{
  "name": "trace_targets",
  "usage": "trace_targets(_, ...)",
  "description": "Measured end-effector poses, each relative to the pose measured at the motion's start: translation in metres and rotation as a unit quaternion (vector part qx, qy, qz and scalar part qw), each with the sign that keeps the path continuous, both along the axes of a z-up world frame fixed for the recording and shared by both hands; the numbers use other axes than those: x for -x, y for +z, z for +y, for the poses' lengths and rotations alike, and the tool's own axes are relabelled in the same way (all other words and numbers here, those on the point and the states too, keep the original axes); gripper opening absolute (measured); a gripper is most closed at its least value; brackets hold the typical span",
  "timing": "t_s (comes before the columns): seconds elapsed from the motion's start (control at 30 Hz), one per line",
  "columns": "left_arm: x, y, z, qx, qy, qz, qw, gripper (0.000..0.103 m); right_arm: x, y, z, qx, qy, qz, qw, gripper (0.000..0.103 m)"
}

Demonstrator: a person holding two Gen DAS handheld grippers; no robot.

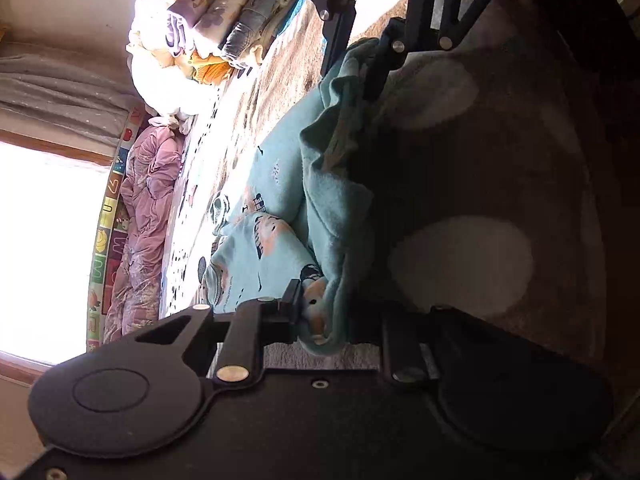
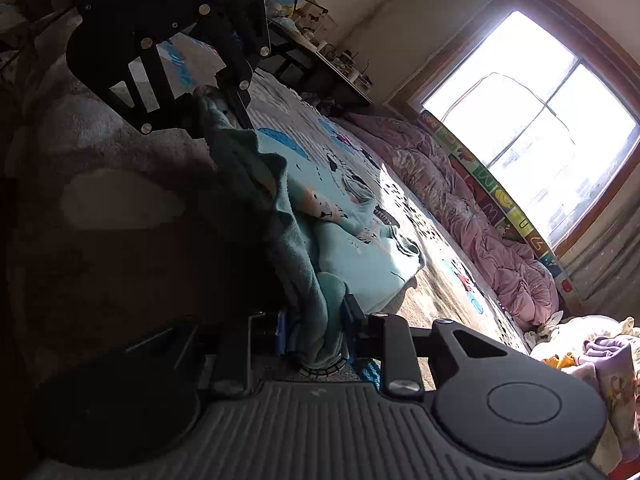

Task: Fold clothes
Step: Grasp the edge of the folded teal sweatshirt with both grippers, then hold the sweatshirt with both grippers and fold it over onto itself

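Teal fleecy garment [image 1: 340, 200], wavy-edged, pinched by both tools, over plush blanket [image 1: 480, 160].

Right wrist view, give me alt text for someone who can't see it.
The right gripper is shut on one edge of a light blue printed garment lying on a patterned bed cover, while the left gripper pinches its far edge. A pink quilt lies along a bright window.

Daylight floods in from the window [image 2: 532, 128], blown out to white glare in both views. Near halves lie in deep shadow, detail muddy. Fisheye curvature bends the edges.
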State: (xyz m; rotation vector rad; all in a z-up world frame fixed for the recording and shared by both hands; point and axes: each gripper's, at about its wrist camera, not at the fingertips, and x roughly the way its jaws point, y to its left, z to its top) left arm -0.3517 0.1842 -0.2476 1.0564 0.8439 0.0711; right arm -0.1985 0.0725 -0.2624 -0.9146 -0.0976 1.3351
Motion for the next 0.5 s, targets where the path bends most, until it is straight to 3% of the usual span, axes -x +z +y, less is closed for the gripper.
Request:
trace_targets(0.13,0.012,0.032,-0.012,0.059,-0.012,0.001,0.9982,0.019,0.009,0.021,-0.031,0.024,0.009,0.011,1.000,0.029)
trace_targets(0.27,0.001,0.069,0.004,0.121,0.020,-0.037,0.9918,0.020,0.002,0.044,-0.039,0.010,0.001,0.044,0.999,0.030)
trace_targets(0.5,-0.024,0.110,0.054,0.233,0.085,-0.080,0.9654,0.021,-0.037,0.088,-0.020,-0.043,-0.006,0.112,0.993,0.030)
